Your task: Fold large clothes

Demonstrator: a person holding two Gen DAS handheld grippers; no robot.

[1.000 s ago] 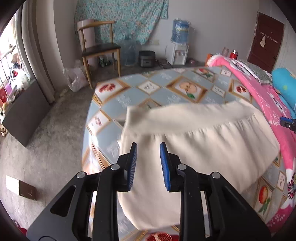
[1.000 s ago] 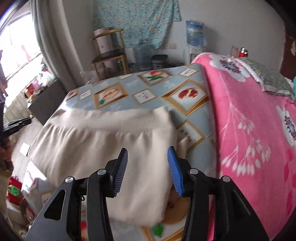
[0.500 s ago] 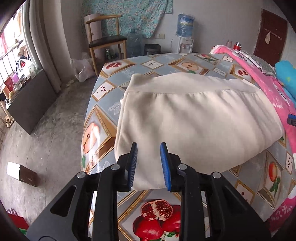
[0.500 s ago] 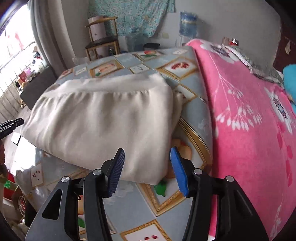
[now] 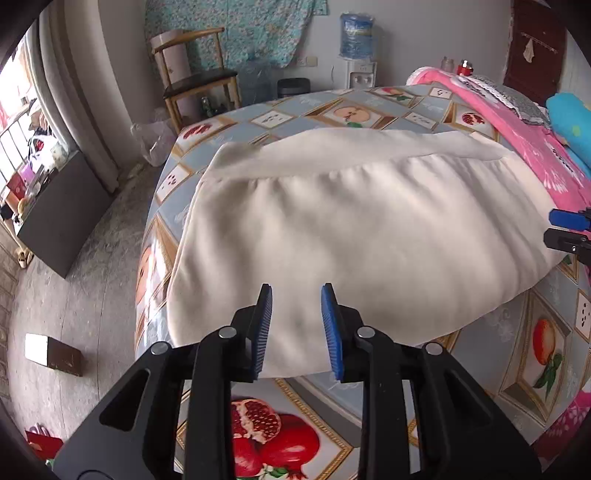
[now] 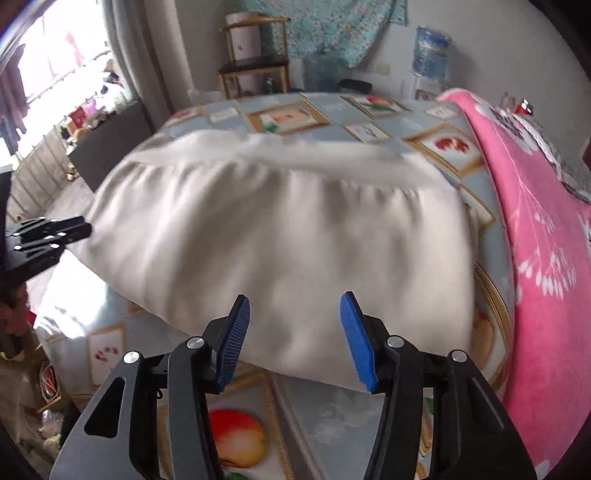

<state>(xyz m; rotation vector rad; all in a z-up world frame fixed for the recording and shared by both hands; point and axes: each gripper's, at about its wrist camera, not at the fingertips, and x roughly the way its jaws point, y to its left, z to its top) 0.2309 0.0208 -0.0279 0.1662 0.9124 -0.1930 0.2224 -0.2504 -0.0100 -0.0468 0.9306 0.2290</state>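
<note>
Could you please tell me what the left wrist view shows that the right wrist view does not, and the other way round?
Only the left wrist view shows the brown box on the floor, the blue pillow and the dark door. Only the right wrist view shows the bright window. Both show the cream garment lying on the fruit-print cloth, the pink blanket, the chair, the water jug, and both tools, left and right, open.

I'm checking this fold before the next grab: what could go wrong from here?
The cream folded garment lies close to the left edge of the fruit-print tablecloth, so a tug could slide it off. Both the left gripper and the right gripper are open and might pinch only the top layer, undoing the fold.
</note>
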